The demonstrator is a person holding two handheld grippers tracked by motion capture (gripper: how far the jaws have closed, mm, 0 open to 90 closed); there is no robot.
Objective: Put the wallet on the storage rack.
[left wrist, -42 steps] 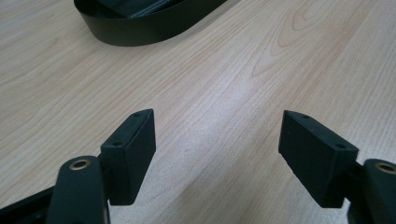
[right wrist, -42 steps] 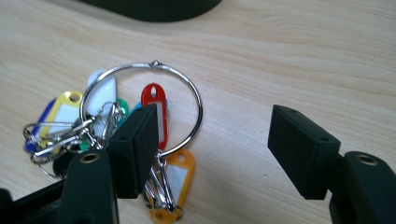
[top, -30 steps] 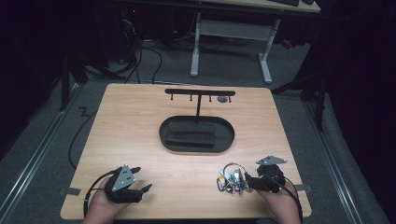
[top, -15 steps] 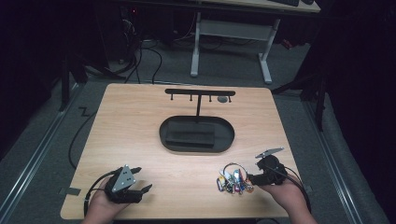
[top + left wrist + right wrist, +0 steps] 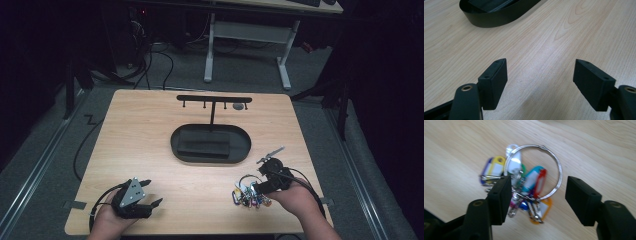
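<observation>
Right gripper view showed the right gripper (image 5: 536,195) poised over a key ring (image 5: 534,170) — a big metal hoop strung with coloured plastic tags — its jaws spread apart and holding nothing, the left jaw over the heap of tags and the right jaw just outside the hoop's rim. The keys lay flat on the table (image 5: 150,135) near its front edge, on the right side, well apart from the black oval tray (image 5: 210,145) and the T-shaped hook rack (image 5: 214,99) standing behind it. The step in hand looked to be the pick-up of the ring, probably for hanging on a hook. To do it well, the jaws would best straddle the bare arc of wire rather than the loose tags, come down until they nearly touched the wood, and close on the wire itself, so that the hoop would hang free and open below the grip; a bite on the tags could let the bunch swing or slip. The left gripper (image 5: 132,199) rested at the front left of the table, released and empty, with bare wood between its jaws in the left gripper view. The table was pale woodgrain, smooth and faintly glossy — thin wire would lie flush on it. Around it the room was dark, with grey floor, trailing cables and a white-legged desk (image 5: 250,30) beyond.
</observation>
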